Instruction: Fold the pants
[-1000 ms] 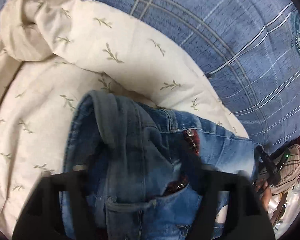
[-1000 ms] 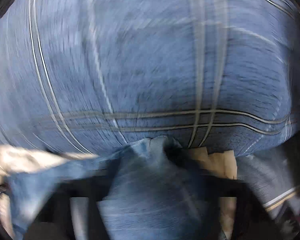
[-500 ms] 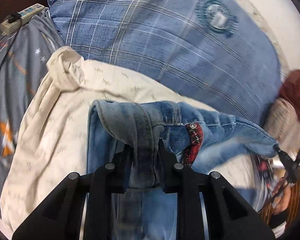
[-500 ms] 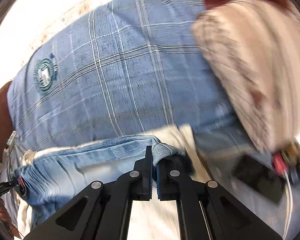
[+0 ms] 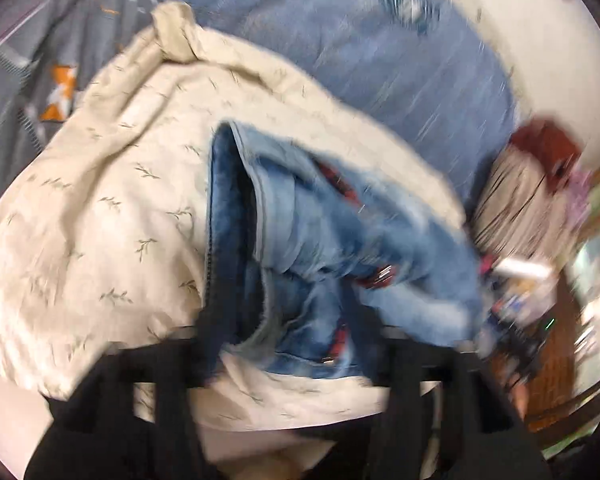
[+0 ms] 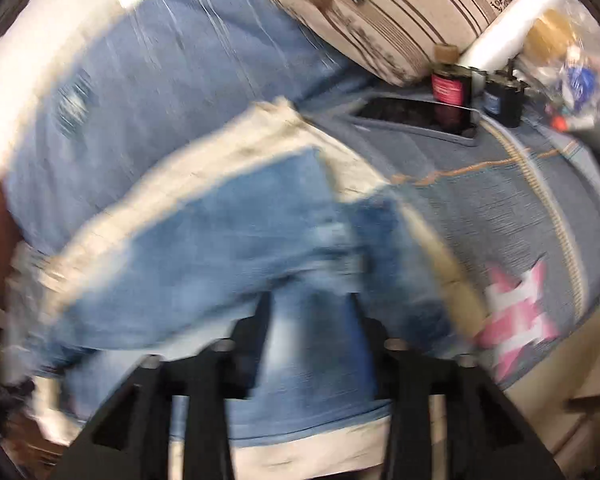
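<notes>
The blue denim pants (image 5: pixel 320 240) lie bunched on a cream leaf-print quilt (image 5: pixel 112 208), waistband and red-lined pocket toward the right. My left gripper (image 5: pixel 288 344) has its jaws spread wide, with denim lying between them and not pinched. In the right wrist view the pants (image 6: pixel 228 248) spread over the quilt (image 6: pixel 260 140). My right gripper (image 6: pixel 312 320) also has its jaws wide apart with denim between them. Both views are blurred by motion.
A blue plaid pillow (image 5: pixel 380 52) lies behind the quilt. A grey patterned bedspread (image 6: pixel 520 208) lies to the right, with a striped pillow (image 6: pixel 400 20), a dark phone (image 6: pixel 412 114) and small bottles (image 6: pixel 448 88) at its far end.
Both grippers were shut on the denim half a second ago; now both jaws are spread and the pants lie lower on the quilt. Both cameras have swung.
</notes>
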Motion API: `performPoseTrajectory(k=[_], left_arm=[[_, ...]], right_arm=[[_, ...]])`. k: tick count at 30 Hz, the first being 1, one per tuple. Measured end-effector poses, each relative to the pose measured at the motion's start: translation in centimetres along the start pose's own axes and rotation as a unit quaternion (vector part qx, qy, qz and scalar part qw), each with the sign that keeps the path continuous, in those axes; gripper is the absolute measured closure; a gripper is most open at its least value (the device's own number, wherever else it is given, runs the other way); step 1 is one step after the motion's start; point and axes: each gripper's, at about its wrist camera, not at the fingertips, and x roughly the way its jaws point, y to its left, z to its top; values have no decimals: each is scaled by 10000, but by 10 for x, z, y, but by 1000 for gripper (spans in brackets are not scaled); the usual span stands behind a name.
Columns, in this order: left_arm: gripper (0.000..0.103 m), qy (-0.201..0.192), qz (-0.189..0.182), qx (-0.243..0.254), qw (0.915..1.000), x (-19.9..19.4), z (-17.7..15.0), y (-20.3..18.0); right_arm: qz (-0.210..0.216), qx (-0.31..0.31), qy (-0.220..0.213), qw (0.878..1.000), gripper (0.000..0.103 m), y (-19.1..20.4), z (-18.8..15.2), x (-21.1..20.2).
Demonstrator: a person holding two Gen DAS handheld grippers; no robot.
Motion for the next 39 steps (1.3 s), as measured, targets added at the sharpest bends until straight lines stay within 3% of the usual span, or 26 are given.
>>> performPoseTrajectory(k=[1,3,4,7,9,11,15,16,17,18,19,20,22,25,27,31,33,35,36,37,39], left_arm=[[20,-74,-155,-169,9997,-3,1,4],[20,-38,-466,-477,9978,1,6,6],[20,49,-522,-606,9968,9,8,9],[20,391,-603,-1056,9918,35,15,16],[20,572,-624,-1349,9872,50,17,21],[20,629,-620,-1542,9841,58,17,25],[20,831,-408,-1781,9796,89,29,30],[21,892,-324,-1804,9790,96,32,30],[45,966,-293,-1814,9782,100,34,30],[55,1058,-260,-1790,9778,104,37,28],[64,1069,-132,-1744,9788,102,40,26],[72,995,-106,-1677,9807,98,42,24],[76,810,-251,-1389,9867,76,41,17],[75,638,-337,-858,9937,46,22,7],[75,580,-115,-548,9967,37,-2,6],[72,800,650,-407,9938,65,-36,22],[71,767,648,-446,9939,66,-37,24],[67,689,502,-429,9954,54,-34,21],[66,600,417,-380,9966,45,-33,18],[58,516,314,-306,9977,37,-33,16],[43,456,95,-283,9985,27,-36,14]], right_arm=[[304,99,66,9995,27,7,-4,1],[1034,326,451,9931,26,30,-11,21],[1431,516,791,9852,26,43,-14,40],[2105,966,1600,9596,26,76,-34,94],[2355,1088,1948,9459,26,99,-45,118],[2377,1144,2116,9411,26,116,-53,133],[2442,1743,1965,9335,26,125,-60,157],[2500,1867,1851,9319,32,124,-60,158],[2522,1906,1741,9326,41,125,-60,158],[2467,1802,1708,9367,76,128,-58,157],[2484,1629,1716,9393,98,131,-54,152],[2479,1472,1639,9434,98,133,-51,143],[2466,1058,1473,9520,98,133,-48,118],[2427,424,1463,9581,98,130,-56,78],[2249,215,1606,9608,96,118,-78,66],[1629,360,2150,9623,84,92,-118,90],[1857,881,2159,9545,83,74,-122,88],[1907,1052,1824,9588,73,53,-110,66],[1872,1130,1547,9635,62,39,-102,51],[1747,1267,1238,9686,51,21,-93,36],[1265,1663,598,9761,41,-22,-74,8]])
